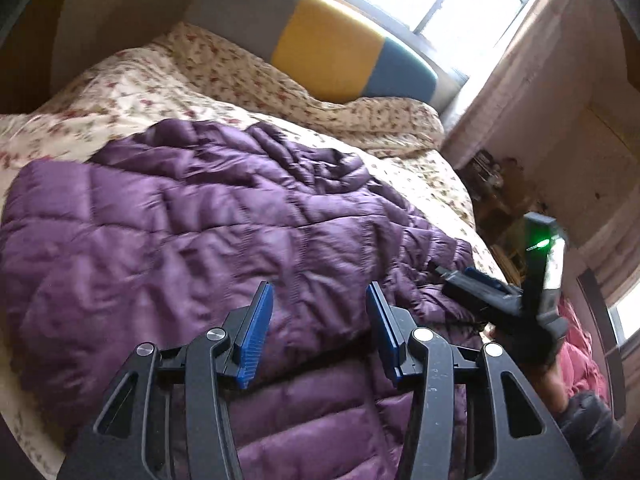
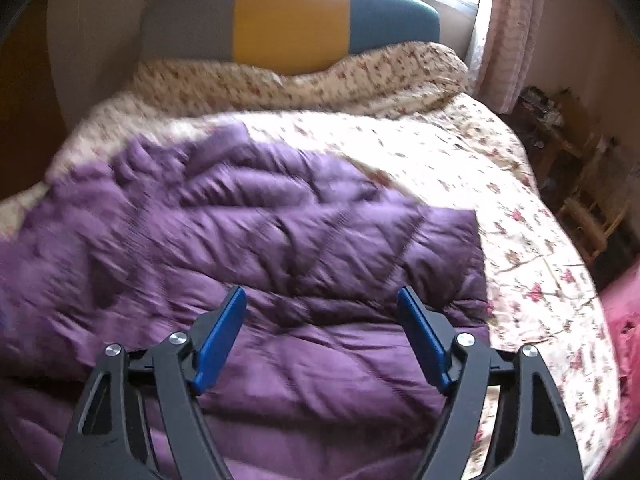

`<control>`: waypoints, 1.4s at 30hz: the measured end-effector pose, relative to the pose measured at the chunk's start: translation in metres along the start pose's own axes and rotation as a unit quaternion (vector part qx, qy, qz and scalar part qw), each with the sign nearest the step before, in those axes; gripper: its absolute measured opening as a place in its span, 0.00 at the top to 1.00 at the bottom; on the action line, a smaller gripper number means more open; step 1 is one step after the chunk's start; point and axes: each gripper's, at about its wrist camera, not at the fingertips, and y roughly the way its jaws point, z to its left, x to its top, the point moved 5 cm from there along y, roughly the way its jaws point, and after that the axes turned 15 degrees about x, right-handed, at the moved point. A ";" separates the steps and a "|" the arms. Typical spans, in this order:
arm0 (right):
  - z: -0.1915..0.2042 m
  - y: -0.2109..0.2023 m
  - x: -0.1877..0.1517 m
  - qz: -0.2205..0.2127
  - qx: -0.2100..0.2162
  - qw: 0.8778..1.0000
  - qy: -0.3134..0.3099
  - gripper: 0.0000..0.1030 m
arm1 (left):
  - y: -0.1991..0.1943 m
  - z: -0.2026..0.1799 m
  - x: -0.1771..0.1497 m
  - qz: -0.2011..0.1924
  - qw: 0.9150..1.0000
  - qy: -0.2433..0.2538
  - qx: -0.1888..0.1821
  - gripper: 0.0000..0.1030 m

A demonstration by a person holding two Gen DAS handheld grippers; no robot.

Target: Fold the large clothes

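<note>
Both your left gripper (image 1: 320,332) and right gripper (image 2: 322,336) hover spread, empty, above the purple puffer jacket (image 1: 180,220); next, pinch its 5 o'clock edge.

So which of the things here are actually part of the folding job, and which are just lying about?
Part of the job:
- purple puffer coat, spread on the bed
- left tongs, open over it
- right tongs, open over it

Just lying about:
- floral bedspread
- headboard
- curtain
- pink garment beside the bed
</note>
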 end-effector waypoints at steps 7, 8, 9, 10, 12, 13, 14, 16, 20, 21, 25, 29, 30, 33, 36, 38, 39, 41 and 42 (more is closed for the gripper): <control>0.065 0.021 0.002 0.038 0.110 0.993 0.017 0.27 | -0.011 0.018 -0.002 -0.011 1.000 -0.008 0.018 0.54; 0.071 0.026 0.000 0.048 0.116 0.992 0.015 0.30 | -0.013 0.021 -0.002 -0.012 1.000 -0.009 0.021 0.54; 0.076 0.031 -0.002 0.057 0.118 0.991 0.012 0.46 | -0.014 0.024 -0.002 -0.014 1.000 -0.010 0.023 0.54; 0.082 0.037 -0.004 0.066 0.120 0.991 0.007 0.66 | -0.015 0.027 -0.001 -0.016 0.999 -0.012 0.025 0.54; 0.085 0.042 -0.005 0.068 0.106 0.992 -0.011 0.85 | -0.018 0.036 0.001 -0.020 0.999 -0.020 0.032 0.54; 0.085 0.042 -0.005 0.066 0.095 0.993 -0.018 0.92 | -0.019 0.040 0.002 -0.022 0.999 -0.024 0.035 0.54; 0.081 0.044 -0.004 0.062 0.089 0.994 -0.018 0.95 | -0.019 0.046 0.004 -0.025 0.998 -0.029 0.042 0.54; 0.069 0.044 -0.001 0.050 0.066 0.996 -0.017 0.97 | -0.019 0.055 0.007 -0.028 0.998 -0.036 0.053 0.54; 0.046 0.034 0.005 0.030 0.007 0.999 -0.023 0.98 | -0.015 0.068 0.014 -0.033 0.996 -0.053 0.068 0.54; 0.041 0.033 0.005 0.028 -0.009 0.999 -0.025 0.98 | -0.015 0.070 0.015 -0.034 0.995 -0.055 0.071 0.54; 0.012 0.029 0.003 0.028 -0.078 0.996 -0.022 0.98 | -0.005 0.074 0.025 -0.037 0.993 -0.061 0.090 0.54; -0.015 0.023 -0.007 0.033 -0.116 0.993 -0.010 0.99 | 0.009 0.068 0.034 -0.036 0.993 -0.050 0.105 0.54; -0.020 0.023 -0.010 0.035 -0.124 0.992 -0.007 1.00 | 0.012 0.066 0.035 -0.035 0.992 -0.043 0.110 0.54; -0.039 0.022 -0.021 0.043 -0.146 0.988 0.016 1.00 | 0.026 0.061 0.036 -0.029 0.990 -0.015 0.137 0.54; -0.054 0.026 -0.032 0.049 -0.127 0.990 0.045 1.00 | 0.041 0.064 0.033 -0.022 0.987 0.002 0.159 0.54; -0.054 0.025 -0.033 0.047 -0.127 0.990 0.035 1.00 | 0.045 0.066 0.031 -0.022 0.987 0.005 0.160 0.54; -0.055 0.022 -0.032 0.043 -0.113 0.992 0.045 1.00 | 0.046 0.066 0.030 -0.021 0.987 0.006 0.161 0.54; -0.056 0.013 -0.029 0.028 -0.087 0.993 0.070 1.00 | 0.044 0.066 0.031 -0.025 0.987 0.006 0.158 0.54; -0.056 0.009 -0.026 0.020 -0.078 0.994 0.078 0.97 | 0.043 0.066 0.031 -0.028 0.987 0.005 0.157 0.54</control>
